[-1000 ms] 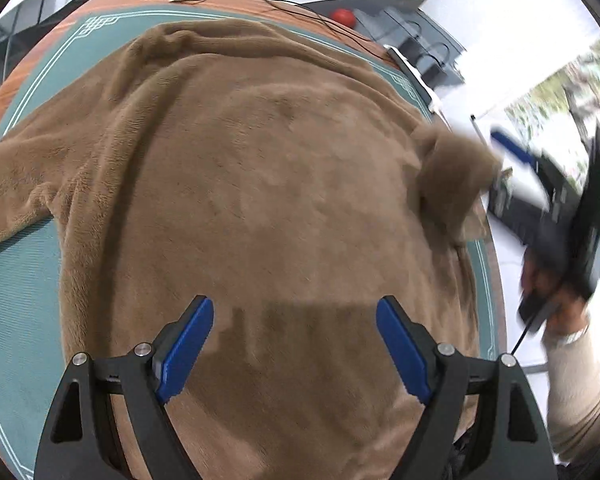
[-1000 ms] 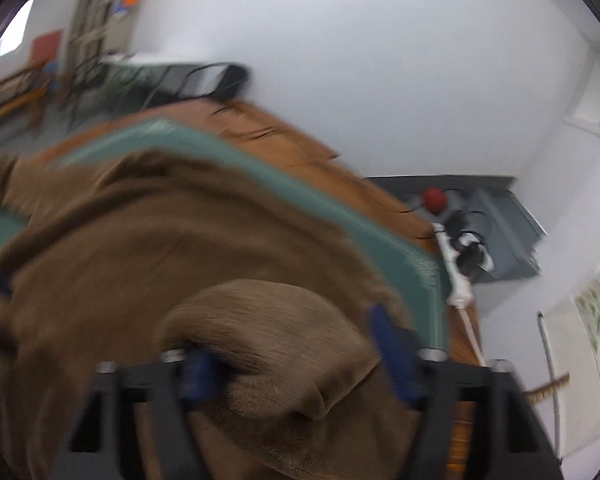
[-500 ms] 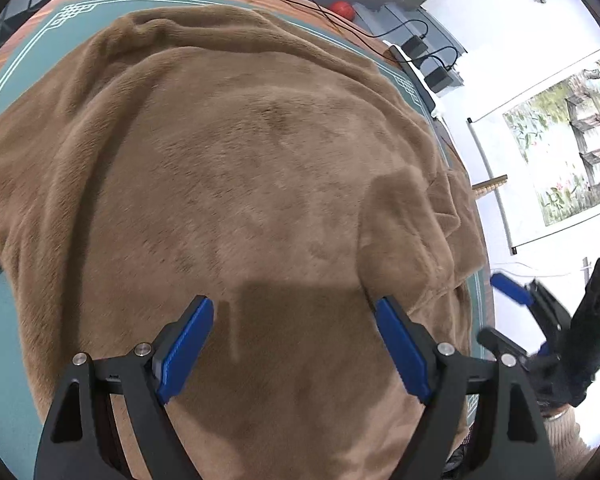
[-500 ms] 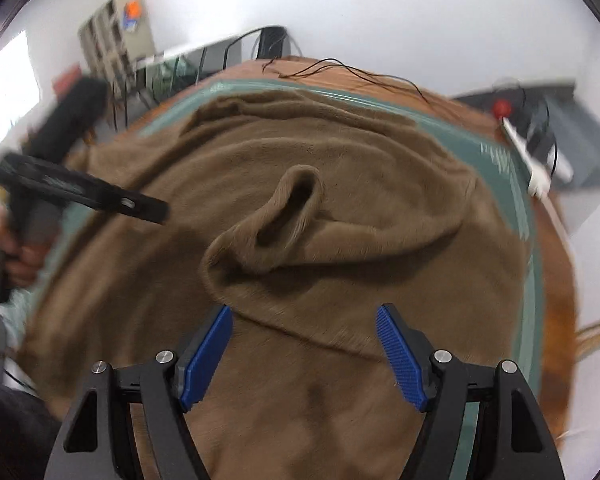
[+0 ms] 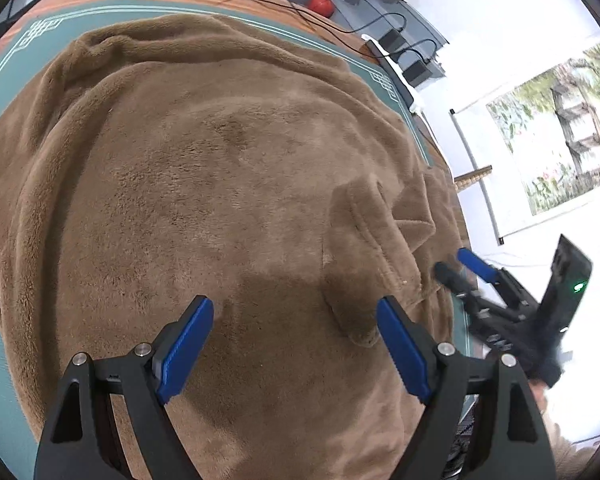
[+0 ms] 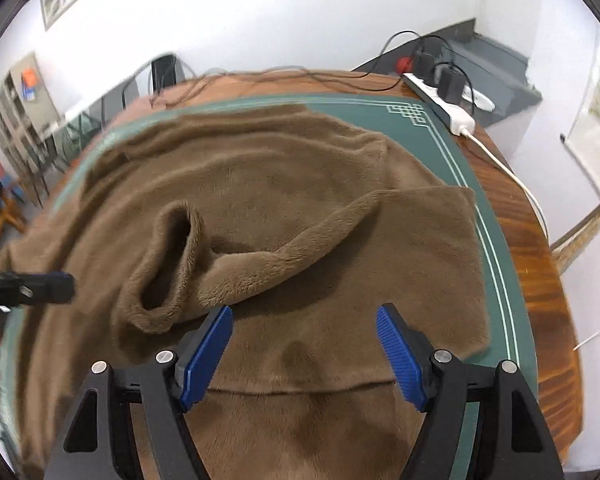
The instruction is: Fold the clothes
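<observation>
While tilted downward, both tools [image 5: 296,344] [image 6: 304,348] agape

1. Left gripper [image 5: 294,338] tilts steeply down, blue pads spread wide, nothing between them.
2. Right gripper [image 6: 304,344] angles down too, jaws apart and empty.
3. From the left camera, the right gripper sits at 3 o'clock.

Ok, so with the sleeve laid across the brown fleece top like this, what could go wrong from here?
1. The folded-in sleeve lies bunched, its cuff gaping open; folding over it may trap a lump.
2. The brown fleece top still shows ripples near its far edge, so creases could be pressed in.
3. The power strip and its cables sit on the table close by; dragged fabric might snag them.
</observation>
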`<state>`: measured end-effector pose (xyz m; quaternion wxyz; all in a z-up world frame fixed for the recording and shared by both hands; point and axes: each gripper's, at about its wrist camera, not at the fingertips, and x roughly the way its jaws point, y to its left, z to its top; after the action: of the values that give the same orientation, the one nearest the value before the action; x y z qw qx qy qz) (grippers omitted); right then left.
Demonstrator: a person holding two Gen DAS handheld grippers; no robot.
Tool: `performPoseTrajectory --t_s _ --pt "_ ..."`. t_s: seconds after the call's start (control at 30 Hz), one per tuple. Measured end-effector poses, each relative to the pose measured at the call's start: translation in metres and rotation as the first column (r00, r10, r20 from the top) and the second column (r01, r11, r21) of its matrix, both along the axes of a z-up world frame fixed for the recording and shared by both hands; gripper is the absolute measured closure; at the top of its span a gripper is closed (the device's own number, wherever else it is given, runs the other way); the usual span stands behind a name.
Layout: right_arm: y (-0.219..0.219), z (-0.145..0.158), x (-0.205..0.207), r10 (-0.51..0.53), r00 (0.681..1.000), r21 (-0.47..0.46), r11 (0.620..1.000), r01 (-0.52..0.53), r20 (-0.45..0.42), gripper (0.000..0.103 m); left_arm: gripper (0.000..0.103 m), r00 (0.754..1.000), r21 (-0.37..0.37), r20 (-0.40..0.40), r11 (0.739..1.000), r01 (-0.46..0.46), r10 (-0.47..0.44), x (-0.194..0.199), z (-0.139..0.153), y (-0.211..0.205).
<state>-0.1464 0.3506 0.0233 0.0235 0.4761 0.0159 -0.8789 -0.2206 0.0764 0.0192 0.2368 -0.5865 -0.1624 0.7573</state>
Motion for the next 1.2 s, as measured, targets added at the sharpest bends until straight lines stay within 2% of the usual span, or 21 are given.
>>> performPoseTrajectory --t_s 0.03,0.1,0.2,0.27,0.37,0.43,0.57,0.77,0.93,0.97,1.03,1.07,1.1,1.2 --pt "-0.01 -0.006 -0.005 0.012 1.0 0.032 0.999 -0.012 0.01 0.027 0.017 1.0 0.0 0.006 1.0 -0.008 0.008 -0.001 -0.001 -0.002" --pt "-0.027 -0.012 -0.009 0.059 0.998 0.03 0.998 -0.06 0.021 0.027 0.017 1.0 0.002 0.016 1.0 -0.025 0.025 -0.001 -0.002 -0.008" --pt "-0.049 -0.011 -0.008 0.165 0.986 -0.1 0.981 -0.165 -0.006 0.027 0.017 0.999 0.007 0.028 0.999 -0.046 0.045 -0.001 -0.004 -0.016" --pt "-0.059 -0.003 -0.003 0.245 0.968 -0.222 0.943 -0.249 -0.046 0.027 0.017 0.998 0.013 0.034 0.998 -0.054 0.054 -0.002 -0.005 -0.02" --pt "-0.064 -0.001 0.005 0.273 0.96 -0.208 0.938 -0.278 -0.055 0.027 0.017 0.997 0.028 0.047 0.998 -0.06 0.059 -0.005 -0.007 -0.021" --pt "-0.059 -0.003 0.012 0.266 0.963 -0.182 0.946 -0.27 -0.045 0.027 0.017 0.996 0.049 0.061 0.997 -0.062 0.059 -0.007 -0.01 -0.02" --pt "-0.032 -0.013 0.023 0.202 0.979 -0.201 0.959 -0.198 -0.002 0.027 0.017 0.995 0.112 0.093 0.993 -0.046 0.036 -0.014 -0.018 -0.01" --pt "-0.009 -0.022 0.035 0.124 0.992 -0.207 0.972 -0.115 0.031 0.027 0.017 0.995 0.112 0.104 0.994 -0.01 -0.001 -0.031 -0.029 0.019" --pt "-0.002 -0.024 0.05 0.095 0.995 -0.192 0.978 -0.086 0.036 0.027 0.017 0.994 0.095 0.109 0.995 0.01 -0.02 -0.041 -0.036 0.039" --pt "-0.001 -0.024 0.052 0.09 0.995 -0.191 0.978 -0.082 0.036 0.027 0.02 0.993 0.085 0.114 0.996 0.012 -0.022 -0.043 -0.039 0.043" --pt "0.002 -0.025 0.054 0.081 0.996 -0.184 0.98 -0.073 0.036 0.027 0.032 0.995 0.044 0.102 0.999 0.018 -0.023 -0.045 -0.04 0.05" --pt "0.003 -0.025 0.055 0.075 0.997 -0.178 0.982 -0.068 0.036 0.027 0.049 0.995 0.024 0.092 0.999 0.025 -0.027 -0.046 -0.039 0.052" --pt "0.004 -0.026 0.056 0.069 0.997 -0.174 0.983 -0.062 0.036 0.027 0.076 0.995 0.014 0.09 0.999 0.036 -0.037 -0.048 -0.038 0.055" --pt "0.007 -0.026 0.056 0.049 0.998 -0.168 0.985 -0.042 0.038 0.027 0.079 0.996 0.024 0.078 0.999 0.031 -0.033 -0.056 -0.029 0.058"
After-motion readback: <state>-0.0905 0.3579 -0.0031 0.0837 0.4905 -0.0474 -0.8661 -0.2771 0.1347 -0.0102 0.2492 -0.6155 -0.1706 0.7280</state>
